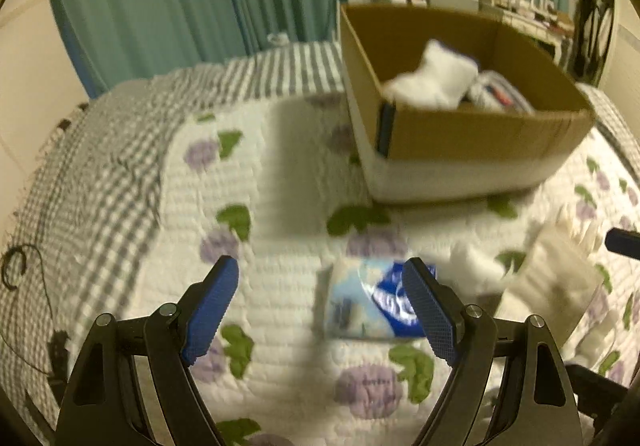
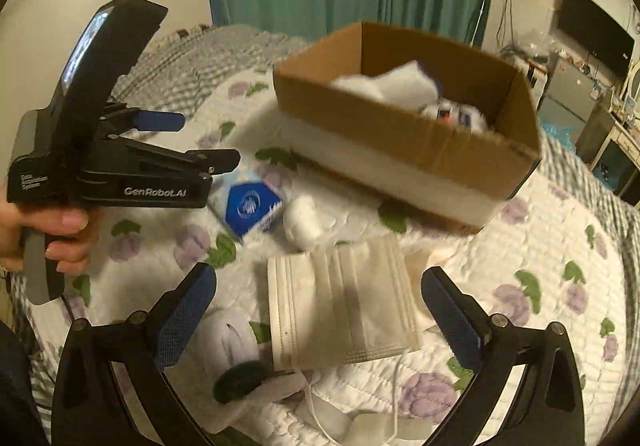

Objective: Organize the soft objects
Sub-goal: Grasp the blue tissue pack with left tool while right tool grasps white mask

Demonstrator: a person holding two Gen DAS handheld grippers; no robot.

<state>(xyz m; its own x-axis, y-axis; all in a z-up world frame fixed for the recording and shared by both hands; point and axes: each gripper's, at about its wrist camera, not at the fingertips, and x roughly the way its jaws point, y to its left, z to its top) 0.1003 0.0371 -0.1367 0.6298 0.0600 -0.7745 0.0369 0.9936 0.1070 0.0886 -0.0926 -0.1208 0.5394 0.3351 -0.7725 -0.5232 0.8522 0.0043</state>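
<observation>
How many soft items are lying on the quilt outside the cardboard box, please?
3 clear ones: the blue-and-white tissue pack near the left gripper, the white rolled sock right beside it, and the white pleated face mask between the right gripper's open fingers. A blurred white plush piece below may add another.

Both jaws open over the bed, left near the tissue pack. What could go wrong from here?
1. The left gripper is off-centre: the tissue pack lies by its right finger, so closing may nudge it away.
2. The face mask lies flat on the quilt; the right gripper may pinch fabric too.
3. The mask's ear loop trails loose and might snag on the cardboard box wall.
</observation>
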